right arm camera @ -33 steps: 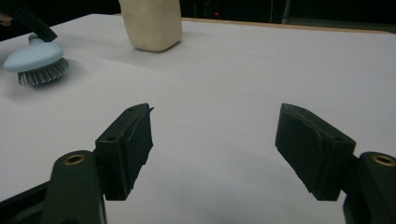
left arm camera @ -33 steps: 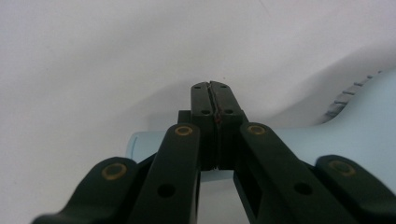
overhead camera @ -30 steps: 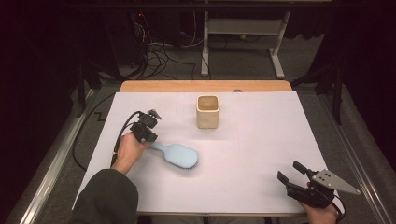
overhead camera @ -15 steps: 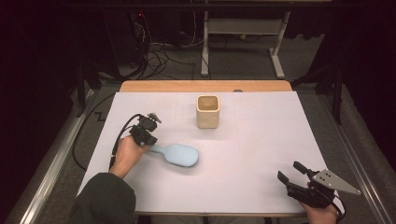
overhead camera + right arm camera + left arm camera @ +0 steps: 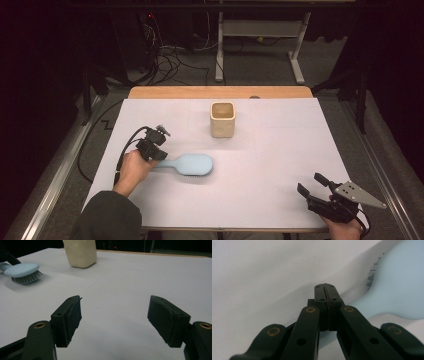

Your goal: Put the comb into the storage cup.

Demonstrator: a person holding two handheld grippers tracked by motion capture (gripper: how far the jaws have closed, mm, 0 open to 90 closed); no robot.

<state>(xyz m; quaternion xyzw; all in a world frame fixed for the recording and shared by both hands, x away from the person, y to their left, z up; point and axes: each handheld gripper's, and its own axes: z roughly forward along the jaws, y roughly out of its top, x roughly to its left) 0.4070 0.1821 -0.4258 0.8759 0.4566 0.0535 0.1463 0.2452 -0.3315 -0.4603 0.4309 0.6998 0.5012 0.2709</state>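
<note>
The left gripper (image 5: 159, 155) is clamped on the handle of the pale blue plastic hairbrush (image 5: 190, 164), whose long axis runs straight out ahead of it, bristles down. The cream square cup (image 5: 222, 119) stands beyond. The right gripper (image 5: 314, 189) hangs open, well apart.

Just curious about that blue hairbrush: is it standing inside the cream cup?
No, the blue hairbrush lies flat on the white table, well apart from the cream cup, which stands farther back.
</note>
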